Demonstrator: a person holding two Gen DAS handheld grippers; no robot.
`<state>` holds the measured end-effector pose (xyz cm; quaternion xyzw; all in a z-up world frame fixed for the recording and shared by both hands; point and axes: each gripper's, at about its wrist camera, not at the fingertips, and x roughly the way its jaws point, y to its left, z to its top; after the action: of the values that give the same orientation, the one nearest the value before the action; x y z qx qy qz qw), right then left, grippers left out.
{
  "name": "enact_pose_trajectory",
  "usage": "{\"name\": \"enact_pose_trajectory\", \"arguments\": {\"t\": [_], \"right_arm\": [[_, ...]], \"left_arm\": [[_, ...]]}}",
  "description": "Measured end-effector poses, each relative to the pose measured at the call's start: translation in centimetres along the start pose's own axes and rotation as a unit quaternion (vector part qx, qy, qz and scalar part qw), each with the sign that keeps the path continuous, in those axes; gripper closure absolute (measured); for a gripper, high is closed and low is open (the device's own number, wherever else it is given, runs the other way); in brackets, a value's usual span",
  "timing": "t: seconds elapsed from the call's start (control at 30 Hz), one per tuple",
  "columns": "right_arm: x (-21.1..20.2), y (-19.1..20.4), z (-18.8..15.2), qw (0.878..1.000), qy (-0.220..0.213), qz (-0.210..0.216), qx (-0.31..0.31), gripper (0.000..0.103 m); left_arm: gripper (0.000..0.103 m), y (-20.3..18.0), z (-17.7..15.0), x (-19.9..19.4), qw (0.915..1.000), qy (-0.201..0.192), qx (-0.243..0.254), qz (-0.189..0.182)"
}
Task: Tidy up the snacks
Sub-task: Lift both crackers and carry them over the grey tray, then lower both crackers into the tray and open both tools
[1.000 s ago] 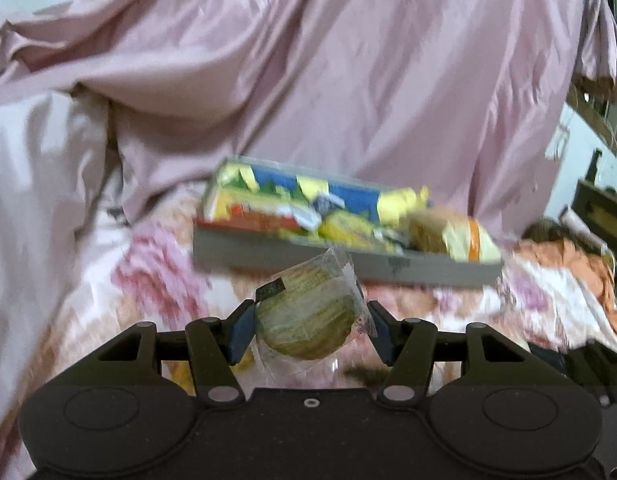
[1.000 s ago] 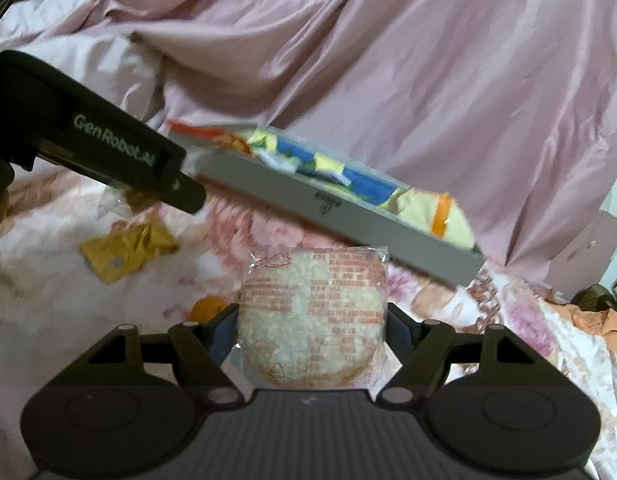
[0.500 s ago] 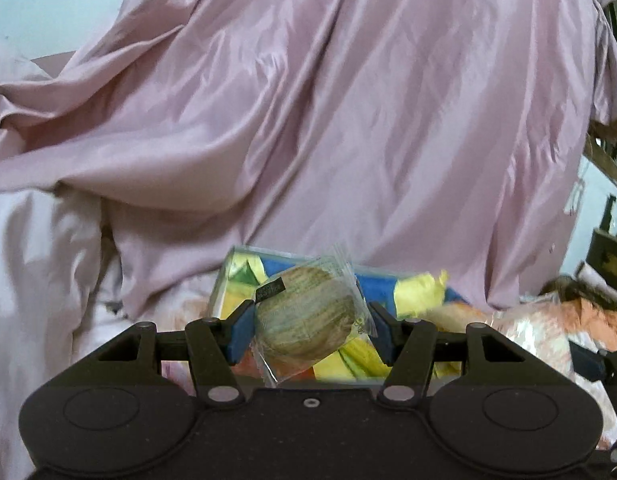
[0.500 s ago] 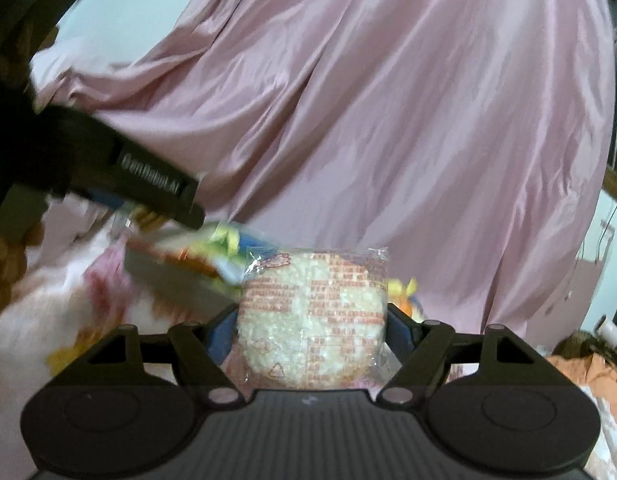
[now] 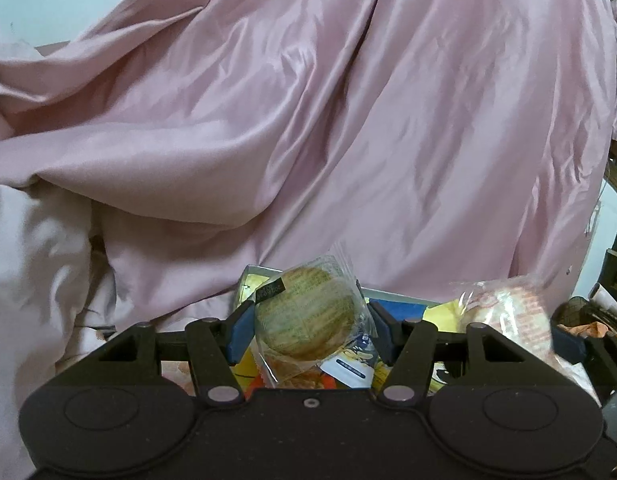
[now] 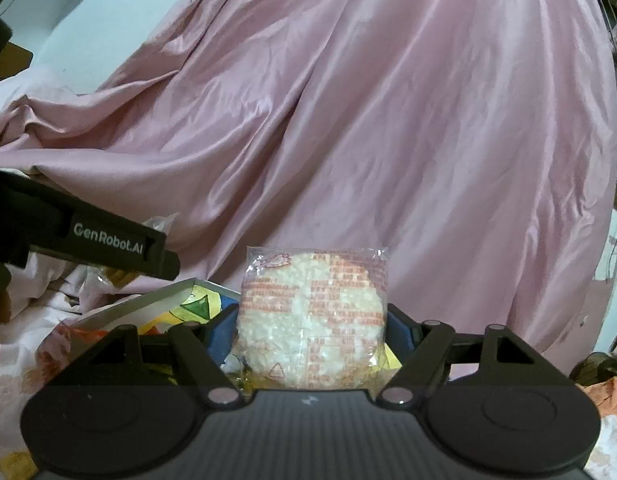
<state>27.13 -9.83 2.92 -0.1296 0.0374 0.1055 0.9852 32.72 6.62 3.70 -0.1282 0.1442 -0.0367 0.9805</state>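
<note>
I hold light, brittle snacks by their edges: left gripper (image 5: 308, 330) clamps the round biscuit (image 5: 306, 314), right gripper (image 6: 310, 332) the rice cracker (image 6: 312, 316)

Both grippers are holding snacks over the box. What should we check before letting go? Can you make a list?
1. Left gripper holds the round cookie firmly: ok.
2. Right gripper holds the rice cake firmly: ok.
3. Box sits below the rice cake: ok, its corner shows just beneath.
4. Free spot in the box: cannot tell, packets fill what shows.
5. Grippers apart from each other: ok, the left one shows off to the side in the right view.
</note>
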Motion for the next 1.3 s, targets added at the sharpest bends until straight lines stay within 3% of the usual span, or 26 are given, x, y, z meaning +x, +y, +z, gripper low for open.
{"name": "enact_pose_trajectory", "arguments": {"t": [0.63, 1.03, 1.3], "right_arm": [[4.5, -0.3, -2.6, 0.994, 0.088, 0.022, 0.059, 0.024], [5.2, -0.4, -3.0, 0.992, 0.102, 0.026, 0.066, 0.024], [5.2, -0.4, -2.8, 0.993, 0.098, 0.024, 0.066, 0.018]], "left_arm": [[0.041, 0.7, -1.3, 3.8, 0.9989, 0.047, -0.003, -0.004], [0.042, 0.6, -1.5, 4.0, 0.9986, 0.052, -0.002, -0.005], [0.023, 0.6, -1.1, 3.4, 0.999, 0.043, -0.014, -0.004]]}}
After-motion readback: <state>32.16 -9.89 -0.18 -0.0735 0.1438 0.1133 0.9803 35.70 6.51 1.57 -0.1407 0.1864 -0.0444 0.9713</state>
